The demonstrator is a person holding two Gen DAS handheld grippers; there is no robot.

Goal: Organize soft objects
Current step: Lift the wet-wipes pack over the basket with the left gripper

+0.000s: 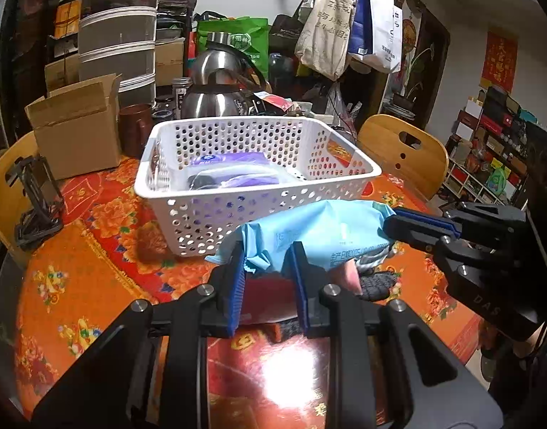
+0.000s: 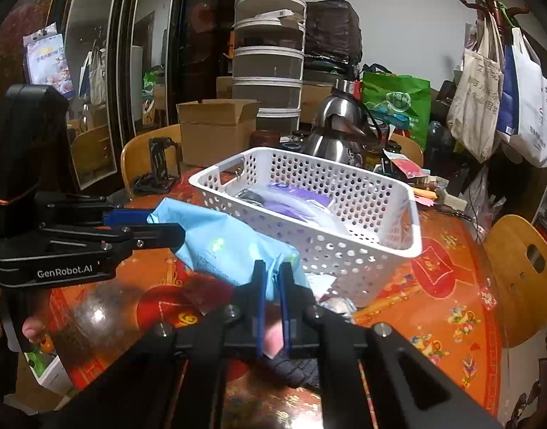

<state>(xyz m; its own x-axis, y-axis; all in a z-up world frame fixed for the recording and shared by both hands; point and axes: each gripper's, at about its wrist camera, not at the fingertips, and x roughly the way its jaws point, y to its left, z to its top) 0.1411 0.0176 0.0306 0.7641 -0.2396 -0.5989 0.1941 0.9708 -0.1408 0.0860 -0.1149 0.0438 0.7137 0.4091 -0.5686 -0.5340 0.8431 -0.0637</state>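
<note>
A light blue soft pack (image 1: 316,234) hangs between both grippers, above the table and just in front of the white perforated basket (image 1: 259,193). My left gripper (image 1: 268,255) is shut on its left end. My right gripper (image 1: 389,223) is shut on its right end. In the right wrist view my right gripper (image 2: 271,268) pinches the pack (image 2: 223,243) and the left gripper (image 2: 162,225) holds the other end. The basket (image 2: 345,250) holds a purple soft pack (image 1: 234,168), which also shows in the right wrist view (image 2: 291,200). A dark knitted item (image 1: 377,282) and a pink item lie under the pack.
The round table has a red and orange floral cloth (image 1: 94,250). Behind the basket stand a steel kettle (image 1: 216,85), a cardboard box (image 1: 76,125) and a brown cup (image 1: 135,128). Wooden chairs (image 1: 405,150) stand at the table's edges. A black stand (image 1: 33,196) is at the left.
</note>
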